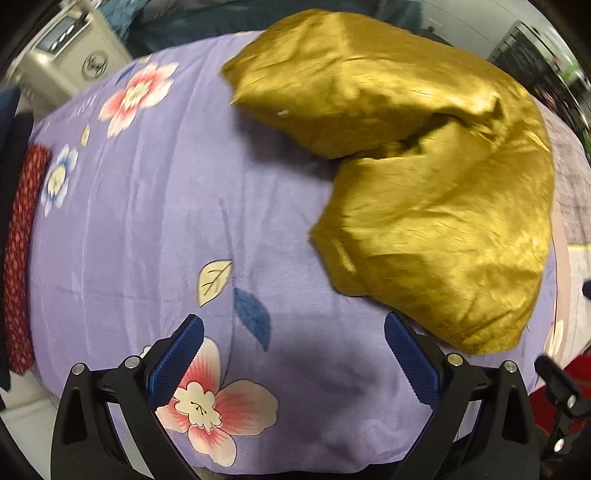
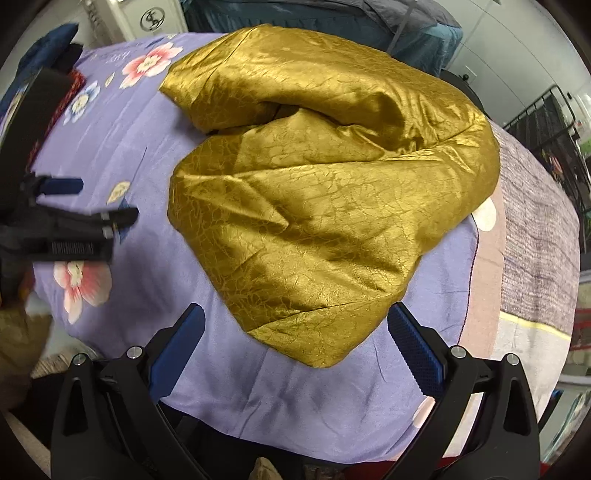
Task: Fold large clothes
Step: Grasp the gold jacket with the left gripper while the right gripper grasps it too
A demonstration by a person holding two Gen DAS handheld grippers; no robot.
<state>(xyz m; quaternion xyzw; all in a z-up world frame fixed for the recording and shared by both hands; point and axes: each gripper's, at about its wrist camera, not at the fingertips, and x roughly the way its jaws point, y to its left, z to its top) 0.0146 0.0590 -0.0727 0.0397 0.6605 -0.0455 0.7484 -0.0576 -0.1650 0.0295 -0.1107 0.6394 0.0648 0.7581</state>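
A shiny gold garment (image 1: 424, 173) lies bunched in a folded heap on a lilac floral bedspread (image 1: 147, 221). In the right wrist view the gold garment (image 2: 325, 192) fills the middle of the bedspread (image 2: 295, 398), with one corner pointing toward me. My left gripper (image 1: 293, 332) hovers open over bare bedspread, the cloth's near corner just beyond its right finger. My right gripper (image 2: 295, 325) is open too, its blue pads flanking the garment's near corner without gripping it. The left gripper (image 2: 70, 218) shows at the left edge of the right wrist view.
A red patterned cloth (image 1: 22, 258) and dark clothes (image 1: 11, 122) lie along the bed's left side. A white appliance (image 1: 70, 48) stands behind. A grey-purple blanket (image 2: 535, 229) covers the bed's right side. Dark teal bedding (image 2: 332, 22) sits at the back.
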